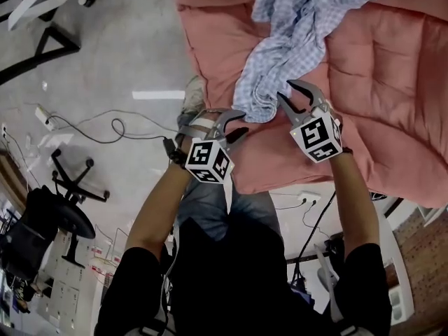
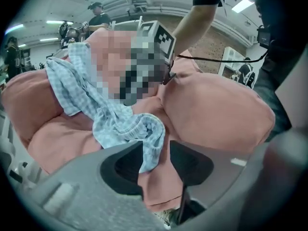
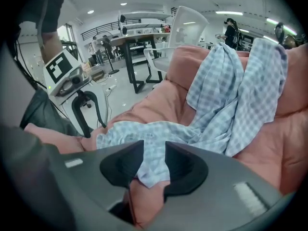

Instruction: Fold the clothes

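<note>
Smooth grey floor (image 1: pixel 105 54) with a white tape strip (image 1: pixel 158 95), a power strip (image 1: pixel 43 117) and trailing black cables (image 1: pixel 115 128); black swivel chair (image 1: pixel 66 212) at left. Brick wall (image 1: pixel 423 250) at lower right. Beyond: dark-legged table (image 3: pixel 137 39), white chair (image 3: pixel 185 28), ceiling strip lights (image 3: pixel 230 13).

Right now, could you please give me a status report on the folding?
Left gripper open, right gripper open, each astride the near edge of the checked shirt, unclamped. Shirt crumpled, unfolded, on pink cushion. No obstruction seen.
</note>
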Demonstrator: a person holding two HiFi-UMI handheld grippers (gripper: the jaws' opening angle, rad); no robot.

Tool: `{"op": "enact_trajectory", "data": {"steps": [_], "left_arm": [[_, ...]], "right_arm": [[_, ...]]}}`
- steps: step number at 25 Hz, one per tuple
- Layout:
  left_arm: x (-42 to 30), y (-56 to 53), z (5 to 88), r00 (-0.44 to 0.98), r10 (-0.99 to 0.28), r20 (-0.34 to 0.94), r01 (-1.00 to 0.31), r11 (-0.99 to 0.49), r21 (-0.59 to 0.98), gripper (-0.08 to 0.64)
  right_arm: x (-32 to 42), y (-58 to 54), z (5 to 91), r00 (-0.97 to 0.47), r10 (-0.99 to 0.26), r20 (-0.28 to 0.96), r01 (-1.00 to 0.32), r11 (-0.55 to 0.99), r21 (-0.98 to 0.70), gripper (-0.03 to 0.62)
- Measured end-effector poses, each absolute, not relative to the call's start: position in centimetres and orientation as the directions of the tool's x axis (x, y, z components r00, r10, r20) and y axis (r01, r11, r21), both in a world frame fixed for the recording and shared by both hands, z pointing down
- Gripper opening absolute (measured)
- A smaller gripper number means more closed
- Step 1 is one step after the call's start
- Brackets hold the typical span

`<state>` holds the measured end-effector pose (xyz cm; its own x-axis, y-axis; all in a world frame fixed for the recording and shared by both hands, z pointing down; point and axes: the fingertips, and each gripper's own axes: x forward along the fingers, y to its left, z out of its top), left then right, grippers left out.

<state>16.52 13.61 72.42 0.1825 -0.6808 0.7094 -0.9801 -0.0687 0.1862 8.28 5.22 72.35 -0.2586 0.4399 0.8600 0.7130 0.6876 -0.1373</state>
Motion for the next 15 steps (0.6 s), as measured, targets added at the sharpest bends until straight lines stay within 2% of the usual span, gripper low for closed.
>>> {"op": "enact_trajectory", "data": {"steps": [8, 11, 15], "left_arm": [[17.4, 12.5, 74.9, 0.222, -0.619, 0.753, -0.975, -0.139, 0.173, 0.182], [17.6, 12.4, 75.0, 0.228, -0.614, 0.756, -0.974, -0.129, 0.189, 0.056], [17.4, 13.3, 74.0, 0.228, -0.62, 0.751, -0.972, -0.101, 0.212, 0.044]], "right_arm": [[8.1, 4.9, 73.5, -0.229, 0.445, 0.866, 0.749, 0.648, -0.135, 0.143], [8.2, 5.4, 74.0, -0.21, 0.452, 0.867, 0.774, 0.619, -0.135, 0.144], [8.5, 6.7, 74.4, -0.169, 0.462, 0.871, 0.819, 0.557, -0.136, 0.143]]}}
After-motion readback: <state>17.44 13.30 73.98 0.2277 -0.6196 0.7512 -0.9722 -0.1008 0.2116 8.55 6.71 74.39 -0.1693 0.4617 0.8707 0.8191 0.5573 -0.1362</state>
